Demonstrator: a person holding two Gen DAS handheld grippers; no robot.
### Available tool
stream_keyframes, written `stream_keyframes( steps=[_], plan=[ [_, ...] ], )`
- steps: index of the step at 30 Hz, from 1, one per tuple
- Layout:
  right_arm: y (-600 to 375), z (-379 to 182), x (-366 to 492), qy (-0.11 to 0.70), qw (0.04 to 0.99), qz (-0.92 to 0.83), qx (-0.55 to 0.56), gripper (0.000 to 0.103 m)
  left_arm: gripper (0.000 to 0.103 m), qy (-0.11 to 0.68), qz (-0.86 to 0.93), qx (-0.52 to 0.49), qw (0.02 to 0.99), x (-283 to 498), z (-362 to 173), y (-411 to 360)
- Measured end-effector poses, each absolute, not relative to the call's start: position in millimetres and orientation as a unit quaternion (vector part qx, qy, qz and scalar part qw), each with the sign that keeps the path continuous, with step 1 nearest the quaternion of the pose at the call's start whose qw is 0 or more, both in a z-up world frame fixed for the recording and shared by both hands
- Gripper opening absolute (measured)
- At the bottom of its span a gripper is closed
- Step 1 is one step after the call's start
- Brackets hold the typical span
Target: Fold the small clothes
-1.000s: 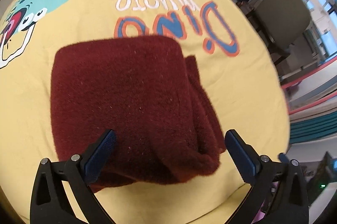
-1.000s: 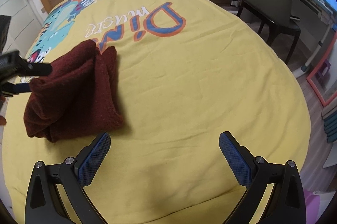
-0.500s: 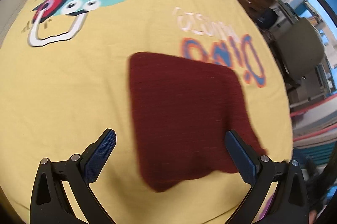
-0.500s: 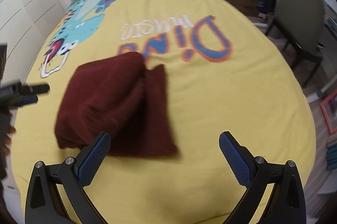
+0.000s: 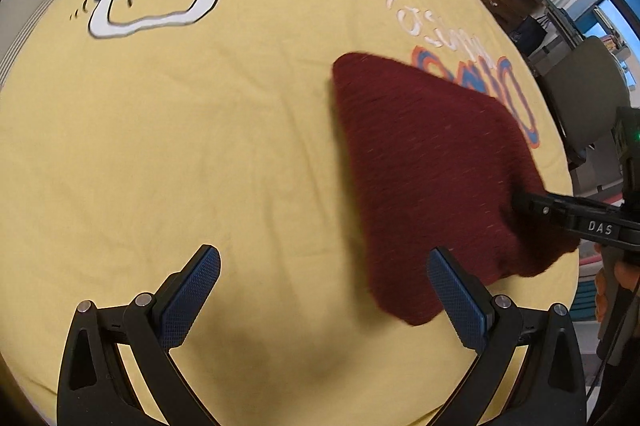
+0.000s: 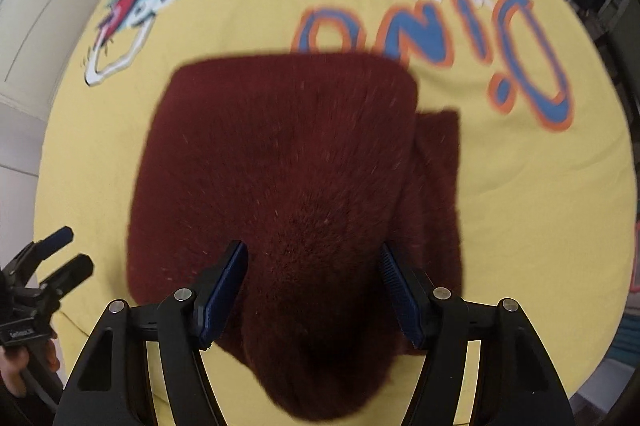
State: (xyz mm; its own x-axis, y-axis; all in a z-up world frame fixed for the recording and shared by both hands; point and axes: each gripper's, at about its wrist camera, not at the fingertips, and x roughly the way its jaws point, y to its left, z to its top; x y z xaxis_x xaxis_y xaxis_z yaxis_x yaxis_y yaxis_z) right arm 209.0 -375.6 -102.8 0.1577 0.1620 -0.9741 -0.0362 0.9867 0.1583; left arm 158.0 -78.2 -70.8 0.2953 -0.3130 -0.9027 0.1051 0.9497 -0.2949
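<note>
Left gripper (image 5: 322, 290) held low over the yellow bedspread (image 5: 160, 145), fingers spread wide, nothing between them; folded maroon garment (image 5: 432, 165) lying ahead and to its right; right gripper (image 6: 312, 290) angled down onto garment's near edge, pads (image 6: 224, 286) partly closed around a raised fold, firm clamping not confirmable.

The yellow bedspread (image 6: 520, 185) reads "Dino music" upside down; the right gripper (image 5: 576, 218) bears "DAS".

Bright, even daylight; soft motion blur, heavy fisheye warping at edges.
</note>
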Motion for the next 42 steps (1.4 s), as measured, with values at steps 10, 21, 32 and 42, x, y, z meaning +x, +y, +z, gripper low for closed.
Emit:
stream_keyframes(
  steps=[10,21,32,42],
  plan=[
    [-411,-89,186,0.601,0.792,0.052,0.092,0.022,0.102,0.587,-0.129,-0.078,0.795,155,-82,-83],
    [-444,-103,158,0.613,0.785,0.036,0.078,0.023,0.102,0.589,-0.152,-0.074,0.791,151,-83,-107],
    [-447,-88,147,0.582,0.810,0.033,0.064,0.082,0.102,0.590,-0.165,-0.056,0.789,160,-74,-134],
    [-460,-79,173,0.581,0.808,0.041,0.087,0.103,0.102,0.600,-0.171,-0.036,0.781,207,-67,-200]
  ],
)
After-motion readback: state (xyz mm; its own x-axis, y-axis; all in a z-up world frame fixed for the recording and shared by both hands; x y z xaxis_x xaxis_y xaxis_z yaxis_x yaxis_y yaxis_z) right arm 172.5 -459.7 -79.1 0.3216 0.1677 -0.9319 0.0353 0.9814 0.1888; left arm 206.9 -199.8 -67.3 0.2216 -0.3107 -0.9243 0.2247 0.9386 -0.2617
